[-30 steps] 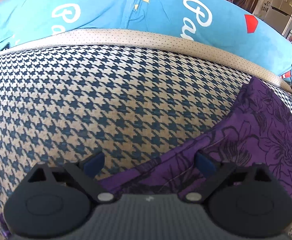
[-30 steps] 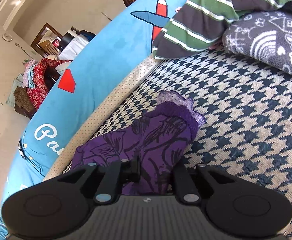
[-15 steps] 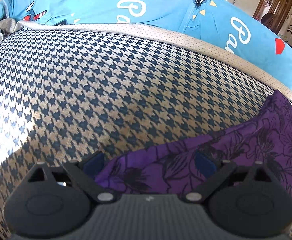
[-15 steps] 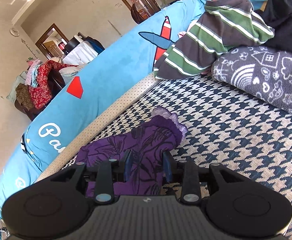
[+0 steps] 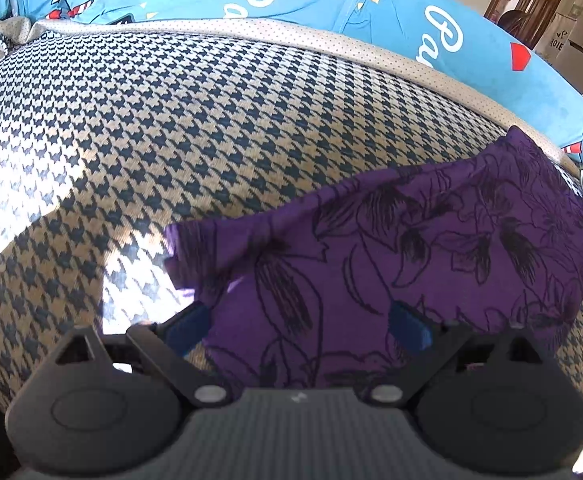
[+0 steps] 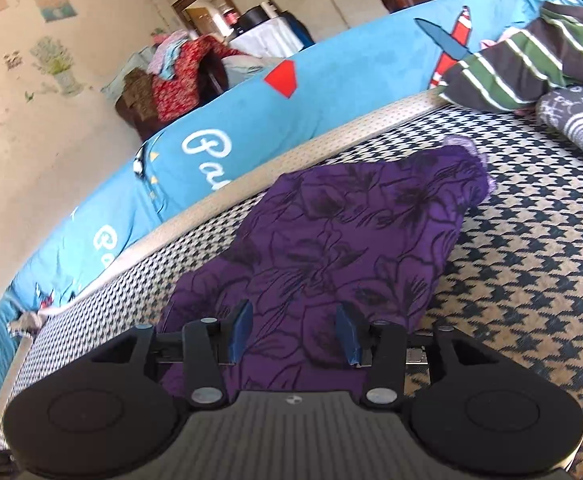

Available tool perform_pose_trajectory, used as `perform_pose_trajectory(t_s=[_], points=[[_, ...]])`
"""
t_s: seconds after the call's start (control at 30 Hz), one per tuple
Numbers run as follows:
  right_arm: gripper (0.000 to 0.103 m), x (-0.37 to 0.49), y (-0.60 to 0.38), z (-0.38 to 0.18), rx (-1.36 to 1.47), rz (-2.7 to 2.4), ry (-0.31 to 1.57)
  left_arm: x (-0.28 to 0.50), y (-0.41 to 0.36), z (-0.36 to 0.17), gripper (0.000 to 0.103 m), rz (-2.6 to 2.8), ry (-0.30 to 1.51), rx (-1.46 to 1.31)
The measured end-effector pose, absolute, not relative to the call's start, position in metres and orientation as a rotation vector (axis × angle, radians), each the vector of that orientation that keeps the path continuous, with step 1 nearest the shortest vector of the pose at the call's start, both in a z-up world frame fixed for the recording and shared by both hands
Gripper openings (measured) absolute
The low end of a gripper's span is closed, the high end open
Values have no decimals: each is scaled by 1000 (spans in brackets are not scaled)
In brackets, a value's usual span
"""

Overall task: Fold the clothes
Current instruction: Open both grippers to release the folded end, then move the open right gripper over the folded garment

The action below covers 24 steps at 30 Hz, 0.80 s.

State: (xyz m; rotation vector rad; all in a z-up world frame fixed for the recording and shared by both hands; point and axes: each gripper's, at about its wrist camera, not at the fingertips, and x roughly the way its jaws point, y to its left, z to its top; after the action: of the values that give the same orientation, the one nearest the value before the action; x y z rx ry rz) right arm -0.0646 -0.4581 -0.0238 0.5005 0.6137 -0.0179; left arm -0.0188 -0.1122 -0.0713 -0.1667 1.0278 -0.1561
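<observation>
A purple garment with dark flower outlines [image 5: 431,240] lies spread on the houndstooth cover [image 5: 211,120]. In the left wrist view its near edge runs under my left gripper [image 5: 299,328], which hovers open with the blue pads [image 5: 189,326] wide apart above the cloth. The right wrist view shows the same garment [image 6: 351,240] stretching away toward a ruffled end [image 6: 465,146]. My right gripper [image 6: 293,332] is open over the cloth's near end, its pads [image 6: 239,332] apart with only flat fabric showing between them.
A long blue bolster with white lettering [image 6: 251,128] and a beige dotted border [image 5: 331,40] run along the far edge. A green-striped garment [image 6: 531,64] and a grey patterned cloth [image 6: 579,124] are piled at the right. Clothes heap on furniture [image 6: 179,76] beyond.
My right gripper was shut on the purple garment and has opened, pulling back. The garment now lies flatter and longer. My left gripper stayed open and shifted so more cloth lies under it.
</observation>
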Motion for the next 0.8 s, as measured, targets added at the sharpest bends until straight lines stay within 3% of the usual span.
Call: perform_pose_trajectory(t_s=[0.4,0.8], points=[[53,-95,-349,-43,208,307,709,-44,-106,-82,103,-175,1091,-145],[57,-147,-270,-57,-205,600,653,-44,-97,-84,103,-207,1162,-172]])
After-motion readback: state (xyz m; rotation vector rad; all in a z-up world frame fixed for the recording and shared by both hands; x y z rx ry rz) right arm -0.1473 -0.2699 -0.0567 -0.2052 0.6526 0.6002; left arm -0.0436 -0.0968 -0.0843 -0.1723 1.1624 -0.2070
